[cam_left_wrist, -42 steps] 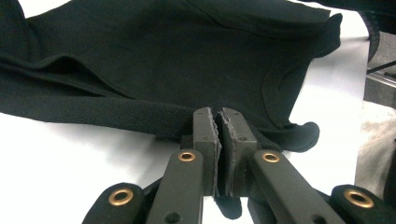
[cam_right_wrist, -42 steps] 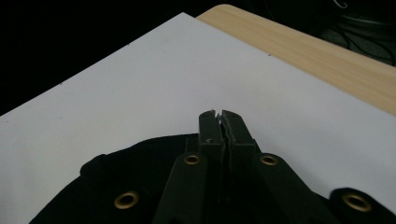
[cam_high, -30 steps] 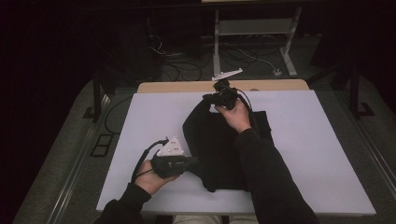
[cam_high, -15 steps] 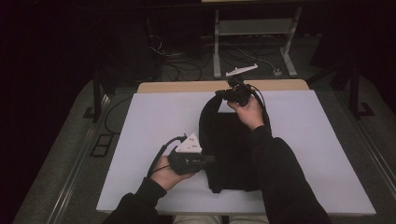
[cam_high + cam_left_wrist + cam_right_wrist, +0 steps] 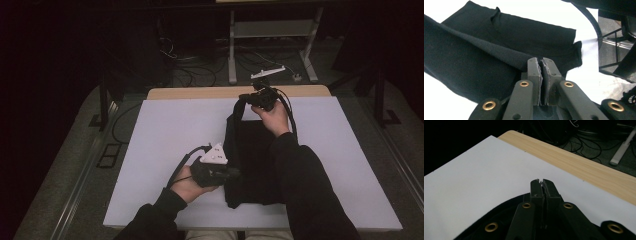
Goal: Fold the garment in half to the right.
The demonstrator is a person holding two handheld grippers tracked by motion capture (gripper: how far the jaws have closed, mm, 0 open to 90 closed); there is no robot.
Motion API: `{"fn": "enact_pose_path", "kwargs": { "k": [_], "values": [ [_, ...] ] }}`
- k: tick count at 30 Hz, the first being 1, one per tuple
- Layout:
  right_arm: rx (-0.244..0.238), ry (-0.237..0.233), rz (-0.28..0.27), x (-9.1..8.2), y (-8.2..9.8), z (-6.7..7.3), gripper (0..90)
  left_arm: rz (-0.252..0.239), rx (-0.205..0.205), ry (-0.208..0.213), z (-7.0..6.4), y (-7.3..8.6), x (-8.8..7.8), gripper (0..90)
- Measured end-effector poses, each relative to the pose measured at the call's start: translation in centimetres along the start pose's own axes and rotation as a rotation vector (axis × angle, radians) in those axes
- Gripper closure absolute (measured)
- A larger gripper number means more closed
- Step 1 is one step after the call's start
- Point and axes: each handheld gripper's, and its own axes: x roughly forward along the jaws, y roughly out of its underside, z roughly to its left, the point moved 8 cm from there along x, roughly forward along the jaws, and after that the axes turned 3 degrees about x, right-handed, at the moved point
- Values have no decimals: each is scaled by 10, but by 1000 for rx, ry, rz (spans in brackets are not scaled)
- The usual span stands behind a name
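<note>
A black cloth [image 5: 252, 160] lies folded lengthwise on the white table sheet [image 5: 165, 135]. My left gripper [image 5: 235, 173] is at the cloth's near left edge, shut on a fold of it. In the left gripper view, the jaws [image 5: 542, 60] are pressed together with the cloth [image 5: 499, 32] running in between them. My right gripper [image 5: 245, 97] holds the cloth's far end near the back of the sheet. In the right gripper view, those jaws [image 5: 541, 181] are shut, with the black cloth [image 5: 499, 212] bunched around their base.
A wooden table edge [image 5: 200, 92] runs behind the white sheet, also seen as a wooden strip [image 5: 574, 160]. Beyond it, cables [image 5: 190, 75] and a white metal stand [image 5: 270, 30] sit on the dark floor. The person's sleeve [image 5: 310, 190] covers the cloth's right side.
Both grippers have moved to the right, carrying the black cloth with them. The cloth now lies narrower and nearer the middle of the sheet.
</note>
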Motion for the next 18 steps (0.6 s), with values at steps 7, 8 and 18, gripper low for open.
{"fn": "enact_pose_path", "kwargs": {
  "k": [7, 8, 18],
  "values": [
    [14, 6, -2, -6, 1, -8, 861, -7, 8, 23, -4, -9, 9, 836],
    [12, 10, -1, -7, 1, -9, 861, -5, 13, 25, -5, -10, 10, 836],
    [20, 27, -7, -18, 2, -22, 861, -20, 9, 38, -4, -21, 21, 837]
  ]
}}
